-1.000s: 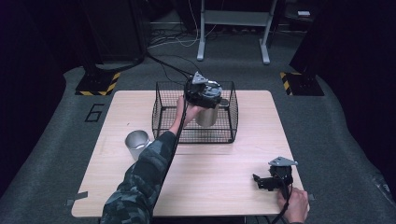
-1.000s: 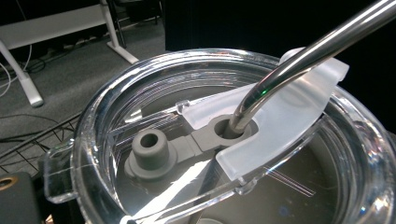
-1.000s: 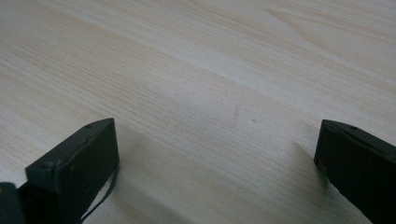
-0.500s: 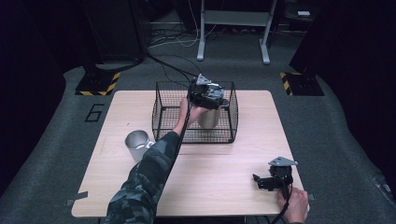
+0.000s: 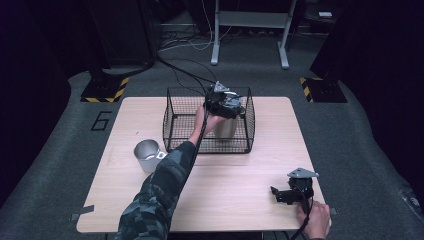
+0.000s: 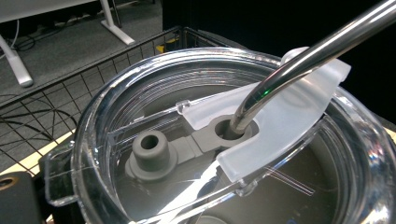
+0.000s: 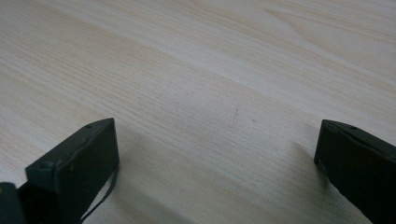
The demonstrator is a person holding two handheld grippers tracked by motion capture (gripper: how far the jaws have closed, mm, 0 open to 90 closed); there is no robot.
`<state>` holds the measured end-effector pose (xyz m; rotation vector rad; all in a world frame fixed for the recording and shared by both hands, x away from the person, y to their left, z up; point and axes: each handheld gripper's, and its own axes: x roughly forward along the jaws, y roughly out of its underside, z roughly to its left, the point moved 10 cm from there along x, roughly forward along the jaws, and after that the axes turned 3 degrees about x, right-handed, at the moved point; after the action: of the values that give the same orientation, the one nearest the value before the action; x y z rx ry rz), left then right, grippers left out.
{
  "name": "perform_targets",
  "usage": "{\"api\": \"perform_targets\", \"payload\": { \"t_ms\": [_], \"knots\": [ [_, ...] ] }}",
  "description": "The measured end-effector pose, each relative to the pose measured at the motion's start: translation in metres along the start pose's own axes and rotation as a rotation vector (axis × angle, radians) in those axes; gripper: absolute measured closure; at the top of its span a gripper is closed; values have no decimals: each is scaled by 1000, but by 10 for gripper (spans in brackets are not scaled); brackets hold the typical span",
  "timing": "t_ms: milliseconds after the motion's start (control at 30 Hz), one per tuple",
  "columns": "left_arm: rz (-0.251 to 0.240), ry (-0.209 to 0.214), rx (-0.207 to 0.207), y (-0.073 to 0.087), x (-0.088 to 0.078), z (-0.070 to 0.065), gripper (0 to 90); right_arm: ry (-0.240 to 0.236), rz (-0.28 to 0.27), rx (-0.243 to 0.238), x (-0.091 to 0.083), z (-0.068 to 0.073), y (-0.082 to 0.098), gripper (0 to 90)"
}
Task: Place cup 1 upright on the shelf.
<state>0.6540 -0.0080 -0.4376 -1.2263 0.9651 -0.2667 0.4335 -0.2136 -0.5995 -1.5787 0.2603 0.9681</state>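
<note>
A steel tumbler [image 5: 225,128] with a clear lid [image 6: 154,116] and a metal straw [image 6: 299,60] stands upright inside the black wire basket [image 5: 175,131], toward its right side. My left gripper [image 5: 226,107] sits on top of the tumbler, shut on its lid, and one black jaw shows at the lower left of the left gripper view. The straw passes through a frosted slider [image 6: 280,116] in the lid. My right gripper [image 5: 278,195] [image 7: 215,128] rests low over the wooden table [image 5: 240,170] at the front right. It is open, with only bare wood between its jaws.
A second steel cup [image 5: 146,155], open and without a lid, stands on the table just left of the basket. Cables trail off the table's far edge onto the grey floor [image 5: 350,130]. A hazard-striped block [image 5: 102,92] lies beyond the far left corner.
The left gripper and the tumbler have shifted slightly right and lower in the basket. The right gripper has stayed still.
</note>
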Motion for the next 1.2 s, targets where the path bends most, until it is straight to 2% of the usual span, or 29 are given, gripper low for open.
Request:
{"api": "perform_targets", "payload": {
  "t_ms": [600, 700, 1000, 1200],
  "knots": [
    [33, 15, 1, 4, 10, -5, 40, 0, -1, -2, 0, 0, 0, 0],
    [50, 22, 7, 5, 11, -6, 40, 0, -1, -2, 0, 0, 0, 0],
    [75, 21, -12, 10, 16, -4, 38, 0, -1, -2, 0, 0, 0, 0],
    [93, 28, -4, 13, 17, -4, 38, 5, -7, 1, 0, 0, -1, 0]
  ]
}}
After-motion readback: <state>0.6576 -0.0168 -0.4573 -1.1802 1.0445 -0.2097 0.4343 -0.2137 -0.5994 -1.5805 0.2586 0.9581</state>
